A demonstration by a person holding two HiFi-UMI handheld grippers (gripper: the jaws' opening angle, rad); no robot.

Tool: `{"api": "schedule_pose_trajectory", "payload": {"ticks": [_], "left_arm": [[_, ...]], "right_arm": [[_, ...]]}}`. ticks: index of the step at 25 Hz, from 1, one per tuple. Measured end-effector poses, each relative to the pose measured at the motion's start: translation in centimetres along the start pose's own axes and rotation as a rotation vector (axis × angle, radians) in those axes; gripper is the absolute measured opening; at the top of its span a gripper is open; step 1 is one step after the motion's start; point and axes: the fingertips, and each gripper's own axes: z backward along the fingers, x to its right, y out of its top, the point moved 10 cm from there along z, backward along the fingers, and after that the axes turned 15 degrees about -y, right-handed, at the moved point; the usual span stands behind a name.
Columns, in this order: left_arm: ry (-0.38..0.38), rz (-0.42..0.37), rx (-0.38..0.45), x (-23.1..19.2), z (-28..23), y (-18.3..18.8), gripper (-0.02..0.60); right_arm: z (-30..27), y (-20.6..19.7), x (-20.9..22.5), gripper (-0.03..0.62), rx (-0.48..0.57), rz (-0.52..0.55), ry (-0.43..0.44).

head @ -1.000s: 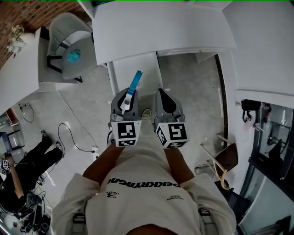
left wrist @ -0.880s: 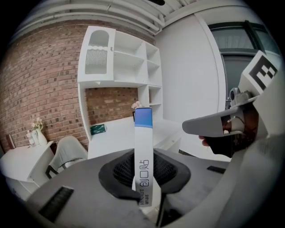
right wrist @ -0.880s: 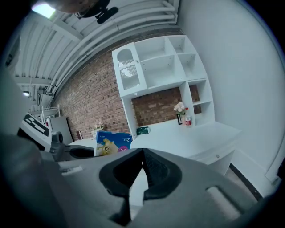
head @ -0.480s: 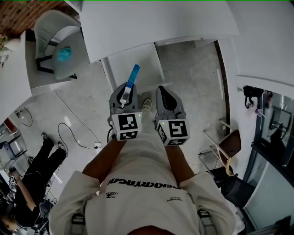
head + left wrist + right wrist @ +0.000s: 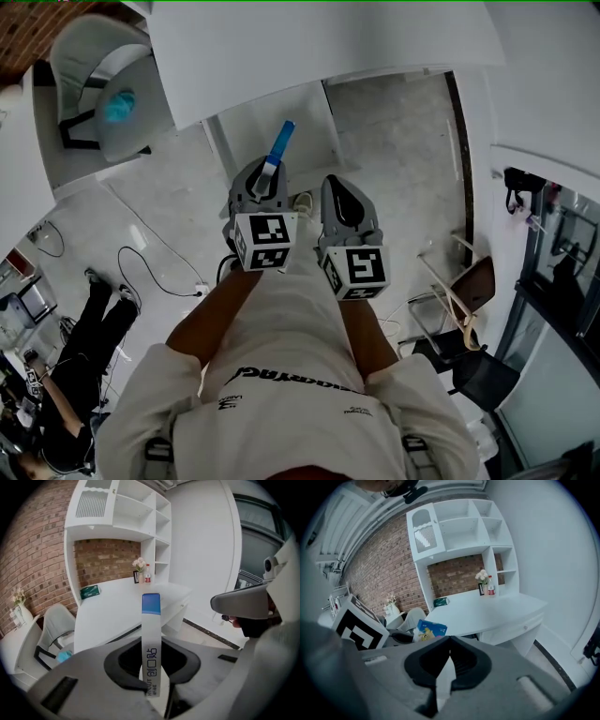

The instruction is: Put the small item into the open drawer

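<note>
left tongs (image 5: 264,176) clenched on a blue-tipped white box (image 5: 151,634), right tongs (image 5: 448,644) pinched together, empty, white desk (image 5: 112,611) ahead, chair (image 5: 86,58) alongside

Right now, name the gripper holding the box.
The left gripper: the blue-tipped white box stands clamped between its jaws; the right gripper is shut, empty.

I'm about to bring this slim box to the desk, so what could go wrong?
The left gripper pinches the slim box only near its lower end, so it may pivot or slip. Its blue tip sticks far out and could catch on the desk. The right gripper sits close alongside and could bump it.
</note>
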Motion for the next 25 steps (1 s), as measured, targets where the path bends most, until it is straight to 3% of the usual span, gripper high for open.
{"api": "schedule_pose_trajectory", "payload": {"ticks": [25], "left_arm": [[-0.057, 0.09, -0.279, -4.3, -12.2, -6.0, 0.075]], "right_arm": [[-6.0, -3.9, 1.2, -0.002, -0.117, -0.048, -0.056]]}}
